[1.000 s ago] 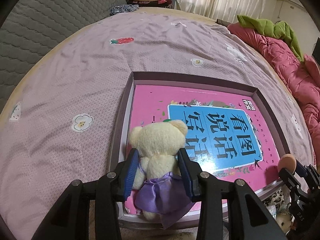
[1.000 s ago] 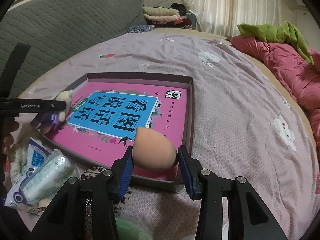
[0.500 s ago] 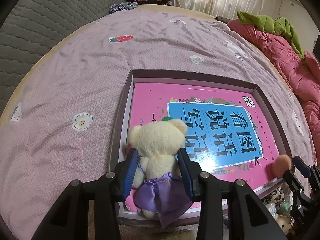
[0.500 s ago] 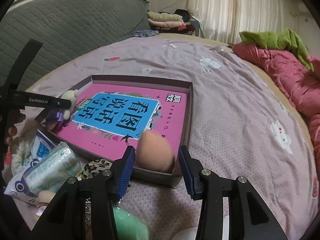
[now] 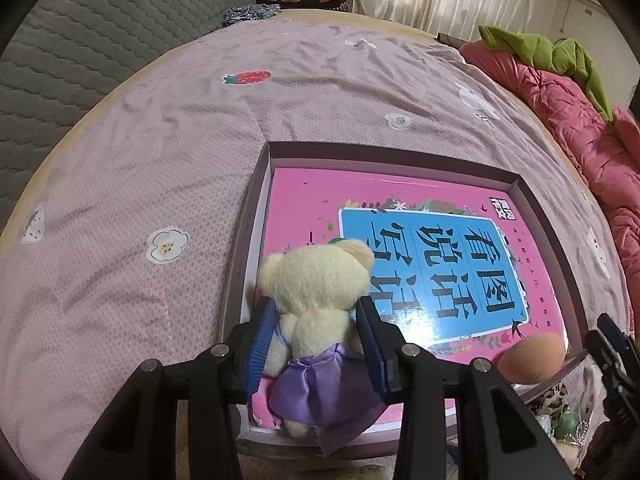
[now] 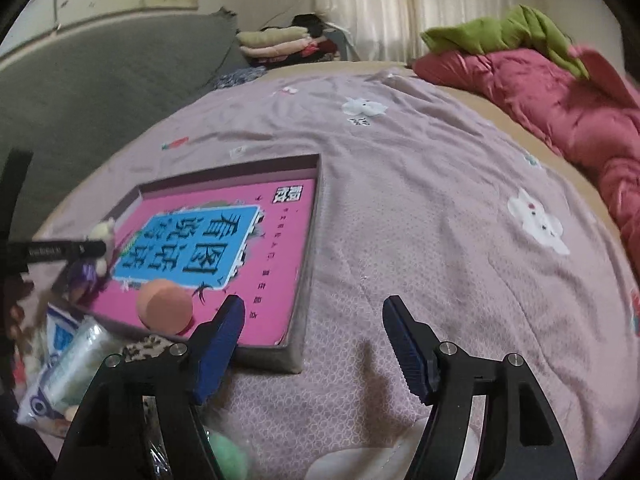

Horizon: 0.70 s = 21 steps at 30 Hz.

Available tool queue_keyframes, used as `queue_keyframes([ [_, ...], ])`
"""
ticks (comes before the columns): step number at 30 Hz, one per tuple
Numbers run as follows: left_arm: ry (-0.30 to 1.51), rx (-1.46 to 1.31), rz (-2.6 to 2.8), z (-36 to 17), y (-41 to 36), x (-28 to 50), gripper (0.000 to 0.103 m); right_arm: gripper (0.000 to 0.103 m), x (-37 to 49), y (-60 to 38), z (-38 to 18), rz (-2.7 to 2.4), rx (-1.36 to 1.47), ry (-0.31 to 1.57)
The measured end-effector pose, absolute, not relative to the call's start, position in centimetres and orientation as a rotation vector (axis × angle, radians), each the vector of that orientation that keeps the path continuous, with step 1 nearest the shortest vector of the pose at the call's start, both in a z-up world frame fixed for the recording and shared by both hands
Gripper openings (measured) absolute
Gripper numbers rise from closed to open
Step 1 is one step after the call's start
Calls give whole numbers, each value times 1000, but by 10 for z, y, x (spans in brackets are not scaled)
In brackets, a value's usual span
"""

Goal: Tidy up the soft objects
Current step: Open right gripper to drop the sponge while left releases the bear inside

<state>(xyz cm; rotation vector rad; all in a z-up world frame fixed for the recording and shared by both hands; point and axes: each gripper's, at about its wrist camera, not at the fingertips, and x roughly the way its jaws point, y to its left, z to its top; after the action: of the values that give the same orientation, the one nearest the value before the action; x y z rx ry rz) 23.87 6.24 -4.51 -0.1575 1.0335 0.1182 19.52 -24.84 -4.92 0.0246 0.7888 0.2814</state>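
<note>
My left gripper (image 5: pixel 316 336) is shut on a cream teddy bear (image 5: pixel 316 280) in a purple dress, held upright over the near left corner of a shallow dark box (image 5: pixel 384 152). A pink and blue book (image 5: pixel 420 248) fills the box. An orange egg-shaped sponge (image 6: pixel 164 306) lies loose on the book near the box's front edge, and it also shows as the sponge (image 5: pixel 532 360) in the left wrist view. My right gripper (image 6: pixel 313 308) hovers over the box's near right corner (image 6: pixel 292 356); its jaws are opening wide and nothing is between them.
The box sits on a pink bedsheet (image 6: pixel 440 200). A tissue packet (image 6: pixel 72 364), a leopard-print item (image 6: pixel 144 350) and a green soft thing (image 6: pixel 228 456) crowd the near left. A pink quilt (image 6: pixel 560 92) with green cloth (image 6: pixel 500 32) lies at right, a grey headboard (image 6: pixel 100 80) at left.
The right gripper let go of the orange sponge, which dropped onto the book in the box. Its jaws spread wide and it shifted right. The left gripper and bear stayed put.
</note>
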Motion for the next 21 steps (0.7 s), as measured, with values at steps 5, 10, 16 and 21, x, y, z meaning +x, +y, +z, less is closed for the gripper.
queue_keyframes([
  [5, 1019, -168, 114, -42, 66, 238, 56, 73, 192, -247, -44, 283, 21, 756],
  [10, 1032, -151, 116, -43, 64, 238, 56, 73, 190, -240, -41, 308, -3, 737],
  [16, 993, -138, 105, -37, 61, 233, 57, 73, 190, -239, -41, 311, -8, 731],
  [21, 952, -166, 102, -28, 65, 226, 61, 73, 190, -239, -41, 312, -6, 731],
])
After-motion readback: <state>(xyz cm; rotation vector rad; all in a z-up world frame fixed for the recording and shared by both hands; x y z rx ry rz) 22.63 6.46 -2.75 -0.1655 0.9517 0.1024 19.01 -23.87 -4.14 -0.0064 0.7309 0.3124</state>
